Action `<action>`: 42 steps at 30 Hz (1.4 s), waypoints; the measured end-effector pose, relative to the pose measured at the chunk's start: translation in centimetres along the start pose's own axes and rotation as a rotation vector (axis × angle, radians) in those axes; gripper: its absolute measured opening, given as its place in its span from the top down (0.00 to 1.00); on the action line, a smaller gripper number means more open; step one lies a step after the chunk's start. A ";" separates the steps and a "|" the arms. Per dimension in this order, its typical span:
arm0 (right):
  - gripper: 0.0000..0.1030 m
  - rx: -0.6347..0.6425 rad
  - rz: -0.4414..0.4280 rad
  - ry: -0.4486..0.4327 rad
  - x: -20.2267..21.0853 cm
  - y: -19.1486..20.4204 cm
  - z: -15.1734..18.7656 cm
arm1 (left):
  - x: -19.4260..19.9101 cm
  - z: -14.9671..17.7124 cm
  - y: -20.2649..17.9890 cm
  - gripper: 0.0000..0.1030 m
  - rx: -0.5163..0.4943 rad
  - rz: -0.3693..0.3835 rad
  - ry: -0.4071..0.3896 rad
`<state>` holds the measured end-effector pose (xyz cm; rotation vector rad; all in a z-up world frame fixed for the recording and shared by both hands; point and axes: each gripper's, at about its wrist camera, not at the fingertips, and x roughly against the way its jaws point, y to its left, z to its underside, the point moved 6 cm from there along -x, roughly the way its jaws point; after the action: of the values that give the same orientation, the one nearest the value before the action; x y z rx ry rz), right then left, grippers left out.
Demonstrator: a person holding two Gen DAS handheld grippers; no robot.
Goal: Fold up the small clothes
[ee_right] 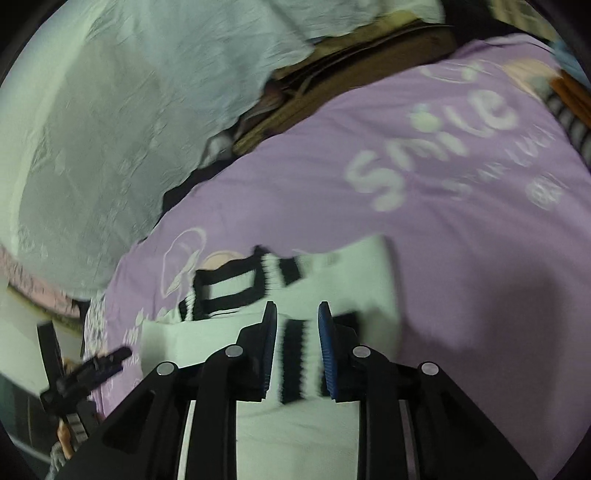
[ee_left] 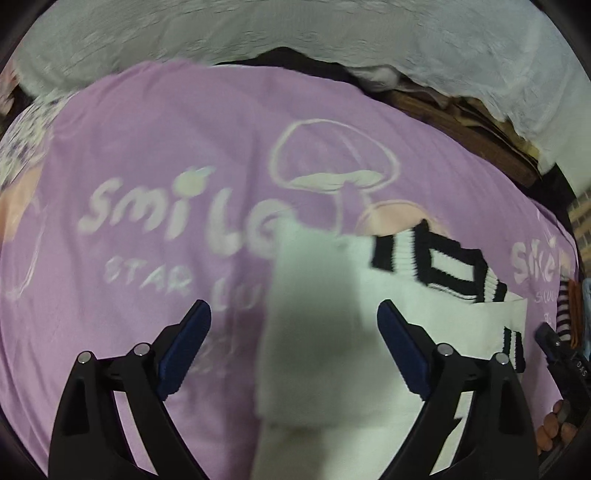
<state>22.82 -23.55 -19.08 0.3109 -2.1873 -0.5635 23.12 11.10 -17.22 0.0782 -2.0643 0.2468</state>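
Left gripper (ee_left: pixel 293 321): I found the jaws spread wide, holding nothing, poised above the near left part of the garment
White garment (ee_left: pixel 314 332): it lay flat on the sheet, black-and-white striped trim (ee_left: pixel 443 266) at its far right; one panel seemed doubled over the body
Right gripper (ee_right: pixel 297 321): I noted the jaws drawn in to a narrow gap astride a striped band (ee_right: pixel 293 358); I could not tell whether they truly pinched it
Progress: I judged one fold possibly made; further folds and squaring up were left to do
Surface: purple bed sheet (ee_left: pixel 147 129) printed with "smile" and a mushroom
Room: pale rumpled cloth (ee_left: pixel 295 29) beyond, brown wooden edge (ee_right: pixel 332 88) between; both views were blurred
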 end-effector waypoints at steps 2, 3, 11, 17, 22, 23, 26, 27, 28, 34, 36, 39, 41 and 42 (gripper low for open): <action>0.77 0.017 -0.004 0.027 -1.6 0.8 0.5 | -1.1 -0.2 -1.1 0.14 -0.031 -0.010 0.008; 0.77 0.031 0.014 0.044 -2.6 0.9 0.8 | -2.0 0.0 -1.4 0.14 -0.045 -0.017 0.022; 0.92 0.034 0.040 0.095 -4.9 -0.7 1.5 | -6.9 1.9 0.2 0.04 -0.010 -0.066 0.117; 0.85 0.087 0.040 0.072 -2.4 0.5 1.6 | -4.2 1.9 0.3 0.05 -0.029 -0.071 0.085; 0.80 0.188 0.074 0.103 -0.6 1.1 4.3 | -2.2 4.3 1.1 0.05 -0.056 -0.070 0.068; 0.80 0.190 0.085 0.121 -0.8 0.7 5.0 | -2.6 5.1 1.4 0.04 -0.060 -0.085 0.086; 0.80 0.190 0.085 0.144 -1.6 -0.6 6.8 | -3.2 6.2 2.4 0.04 -0.014 -0.056 0.079; 0.80 0.202 0.086 0.136 -1.6 -0.6 6.9 | -3.2 6.2 2.4 0.04 -0.014 -0.061 0.077; 0.80 0.215 0.098 0.139 -1.6 -0.4 6.9 | -3.2 6.0 2.2 0.04 -0.012 -0.076 0.083; 0.77 0.250 0.090 0.125 1.4 1.4 6.9 | -0.4 6.1 1.7 0.06 -0.006 -0.047 0.079; 0.76 0.273 0.076 0.125 2.6 2.1 7.7 | 1.0 7.3 1.5 0.05 -0.034 -0.026 0.073; 0.76 0.299 0.066 0.154 4.0 2.6 10.1 | 1.9 11.1 0.8 0.05 -0.089 -0.001 0.115; 0.75 0.315 0.075 0.182 4.6 2.4 12.2 | 1.7 13.9 0.7 0.05 -0.133 -0.017 0.156; 0.75 0.316 0.078 0.200 4.7 2.3 13.1 | 1.6 15.1 0.7 0.05 -0.147 -0.021 0.176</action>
<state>9.56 -19.69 -22.04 0.4276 -2.0796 -0.1338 9.28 8.69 -22.91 -0.0116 -1.8986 0.0858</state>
